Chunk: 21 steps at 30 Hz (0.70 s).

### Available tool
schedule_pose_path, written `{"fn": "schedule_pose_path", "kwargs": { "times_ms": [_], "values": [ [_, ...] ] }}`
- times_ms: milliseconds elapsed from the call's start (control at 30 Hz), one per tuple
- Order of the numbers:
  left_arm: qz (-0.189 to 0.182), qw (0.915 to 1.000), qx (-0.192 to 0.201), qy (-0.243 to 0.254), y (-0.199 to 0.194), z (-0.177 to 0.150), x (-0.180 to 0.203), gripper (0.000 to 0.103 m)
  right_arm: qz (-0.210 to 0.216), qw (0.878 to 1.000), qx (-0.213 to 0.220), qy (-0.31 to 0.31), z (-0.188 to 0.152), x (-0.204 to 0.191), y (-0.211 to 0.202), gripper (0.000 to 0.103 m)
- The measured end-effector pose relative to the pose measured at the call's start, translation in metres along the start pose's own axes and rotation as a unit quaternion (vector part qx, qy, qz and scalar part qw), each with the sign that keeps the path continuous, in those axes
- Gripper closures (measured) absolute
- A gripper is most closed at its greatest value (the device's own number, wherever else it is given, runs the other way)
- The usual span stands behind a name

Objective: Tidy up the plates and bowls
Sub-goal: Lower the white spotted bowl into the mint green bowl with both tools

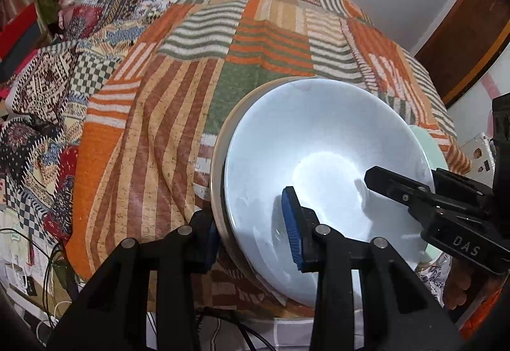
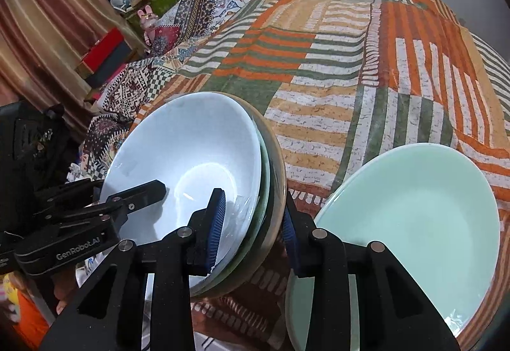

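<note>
Bowls are nested here: a white bowl point(image 2: 178, 156) sits on top of the stack on the striped bedspread point(image 2: 350, 80), so both grippers clamp the stack's rim from opposite sides, probably to lift it level. The left gripper point(image 1: 251, 233) pinches the near-left edge, the right gripper point(image 2: 253, 225) the right edge. A mint-green plate point(image 2: 414, 223) waits just beside it.

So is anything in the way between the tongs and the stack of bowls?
No, nothing visible. Both tongs already clamp the stack of bowls: the right tongs straddle its rim beside the green plate, the left tongs the opposite rim, each with one pad inside the top bowl and one outside.
</note>
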<state>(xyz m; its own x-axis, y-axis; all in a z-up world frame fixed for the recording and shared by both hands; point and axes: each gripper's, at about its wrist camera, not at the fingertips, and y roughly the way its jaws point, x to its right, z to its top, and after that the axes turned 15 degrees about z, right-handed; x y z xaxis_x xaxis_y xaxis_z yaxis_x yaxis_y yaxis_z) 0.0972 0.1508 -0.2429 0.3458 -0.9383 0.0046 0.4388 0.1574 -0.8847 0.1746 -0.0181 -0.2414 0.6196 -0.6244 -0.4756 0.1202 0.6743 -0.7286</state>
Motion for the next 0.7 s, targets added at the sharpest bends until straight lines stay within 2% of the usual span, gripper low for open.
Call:
{"fn": "schedule_pose_path", "kwargs": {
  "times_ms": [333, 700],
  "values": [
    [-0.005, 0.9986, 0.053, 0.004, -0.049, 0.007, 0.009, 0.067, 0.001, 0.999, 0.04, -0.016, 0.003, -0.015, -0.035, 0.072],
    [-0.016, 0.994, 0.104, 0.029, -0.101, 0.007, 0.039, 0.067, -0.004, 0.995, 0.098, -0.02, -0.002, -0.021, -0.086, 0.072]
  ]
}}
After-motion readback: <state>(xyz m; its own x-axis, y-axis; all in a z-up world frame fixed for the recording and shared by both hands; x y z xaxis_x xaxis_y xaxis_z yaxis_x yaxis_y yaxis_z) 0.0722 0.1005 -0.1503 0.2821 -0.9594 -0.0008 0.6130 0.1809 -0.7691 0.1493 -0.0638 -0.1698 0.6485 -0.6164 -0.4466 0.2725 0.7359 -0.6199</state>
